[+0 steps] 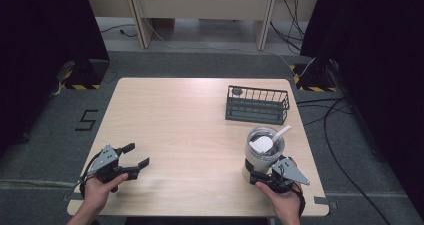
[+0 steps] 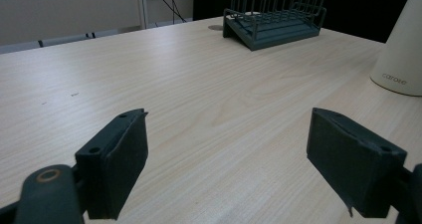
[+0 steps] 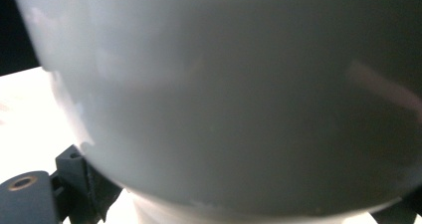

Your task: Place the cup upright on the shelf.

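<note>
White tumbler [image 1: 263, 152], straw inside; right fingers [image 1: 251, 176] clamp it | left fingers [image 1: 136, 156] wide, empty

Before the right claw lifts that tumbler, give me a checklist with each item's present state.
1. Right claw around the tumbler base: ok, a jaw stands on each side of it in the right gripper view.
2. Grip fully shut on the tumbler: cannot tell, the contact faces are hidden.
3. Tumbler upright on the table: ok.
4. Lid and straw seated: cannot tell, too small to judge.
5. Left claw open and away from the tumbler: ok, jaws wide apart over bare wood.
6. Wire basket apart from the tumbler: ok, it stands farther back with a gap between.
</note>
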The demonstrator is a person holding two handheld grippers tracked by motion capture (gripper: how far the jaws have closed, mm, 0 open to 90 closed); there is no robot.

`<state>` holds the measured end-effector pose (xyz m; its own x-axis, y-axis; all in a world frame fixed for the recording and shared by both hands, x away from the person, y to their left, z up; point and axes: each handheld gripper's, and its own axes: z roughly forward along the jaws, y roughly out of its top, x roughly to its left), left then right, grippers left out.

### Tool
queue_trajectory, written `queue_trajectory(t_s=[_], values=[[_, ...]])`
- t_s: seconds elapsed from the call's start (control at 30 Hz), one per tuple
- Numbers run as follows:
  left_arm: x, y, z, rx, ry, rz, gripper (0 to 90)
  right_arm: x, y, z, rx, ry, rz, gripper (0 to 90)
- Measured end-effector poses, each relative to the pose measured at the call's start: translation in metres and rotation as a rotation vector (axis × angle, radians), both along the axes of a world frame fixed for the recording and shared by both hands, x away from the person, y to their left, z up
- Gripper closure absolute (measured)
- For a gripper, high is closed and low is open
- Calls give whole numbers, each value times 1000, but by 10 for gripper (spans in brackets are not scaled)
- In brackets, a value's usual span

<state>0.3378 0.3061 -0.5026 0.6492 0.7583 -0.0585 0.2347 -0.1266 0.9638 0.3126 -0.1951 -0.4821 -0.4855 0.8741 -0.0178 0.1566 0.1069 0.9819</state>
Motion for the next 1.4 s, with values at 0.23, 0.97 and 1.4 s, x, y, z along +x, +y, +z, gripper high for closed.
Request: queue_trajectory(t_s=[0.23,0.97,1.4], values=[[0,0,0,3,-2,-3,160,2,-1,-2,14,-16,14,104],[0,1,-1,3,5,-4,161,7,-3,2,24,13,14,107],[0,1,-1,0,3,-1,162,11,-8,16,26,-16,-7,108]])
